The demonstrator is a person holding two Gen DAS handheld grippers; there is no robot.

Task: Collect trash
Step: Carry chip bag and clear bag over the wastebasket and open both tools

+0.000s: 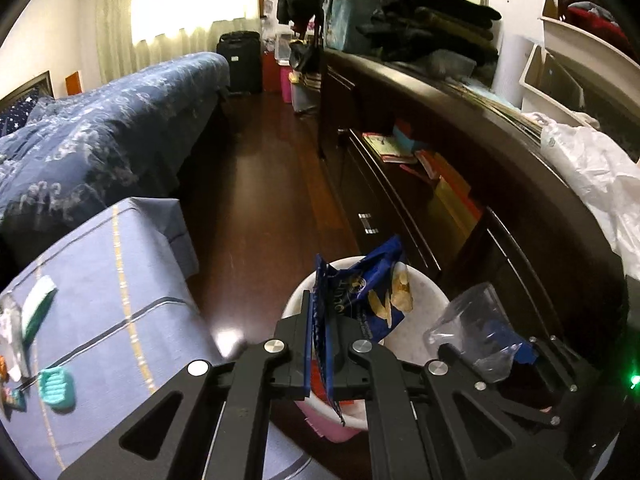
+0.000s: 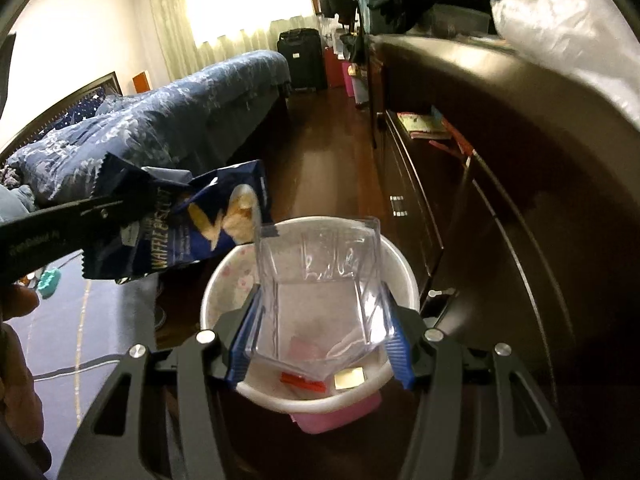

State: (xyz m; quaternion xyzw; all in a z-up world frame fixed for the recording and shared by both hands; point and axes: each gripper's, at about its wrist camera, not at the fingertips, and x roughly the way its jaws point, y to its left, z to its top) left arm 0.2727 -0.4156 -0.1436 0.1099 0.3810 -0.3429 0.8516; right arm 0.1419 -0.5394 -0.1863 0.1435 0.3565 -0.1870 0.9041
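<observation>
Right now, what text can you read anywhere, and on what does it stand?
"WAFFLE BISCUIT": on the blue snack wrapper, right wrist view.
Gold lettering on the same wrapper, left wrist view: too distorted to read.
Print along the left gripper finger: too blurred.
Book covers on the shelf: too small.

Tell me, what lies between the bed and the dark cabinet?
Only bare wooden floor between the bed and the dark cabinet, in both wrist views.
</observation>
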